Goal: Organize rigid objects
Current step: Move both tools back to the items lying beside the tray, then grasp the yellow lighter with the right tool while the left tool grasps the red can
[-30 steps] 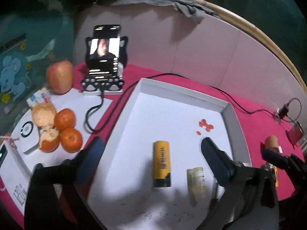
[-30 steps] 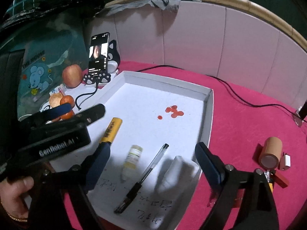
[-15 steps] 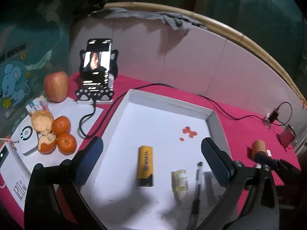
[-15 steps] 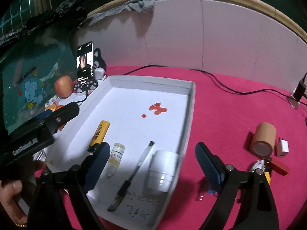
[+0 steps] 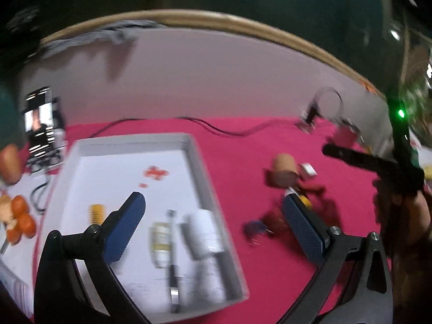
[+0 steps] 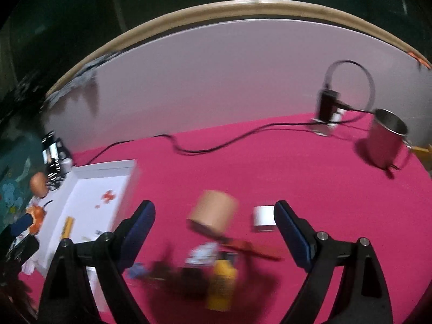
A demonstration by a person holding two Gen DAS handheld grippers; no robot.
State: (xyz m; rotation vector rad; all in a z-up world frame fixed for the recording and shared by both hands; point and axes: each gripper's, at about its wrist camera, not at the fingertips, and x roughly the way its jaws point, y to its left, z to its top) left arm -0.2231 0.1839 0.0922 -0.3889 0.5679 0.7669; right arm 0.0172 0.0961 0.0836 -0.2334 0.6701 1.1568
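On the tabletop covered in magenta cloth, a shallow white rectangular tray is seen at the left, with a white cylindrical container, a black pen, a small pale-labelled bottle and a yellow tube lying inside it, all blurred. A pink metal mug is stood well apart near the far right edge. Right of the tray, a tan cardboard cylinder is found among a loose cluster on the cloth: a yellow bottle-like item, a small white block and a thin red stick; the rest of the cluster is too smeared to be told. The left hand-held gripper is held released, spanning the tray's right wall, nothing clasped. The right hand-held gripper is likewise spread wide above the cluster, nothing pressed between its pads.
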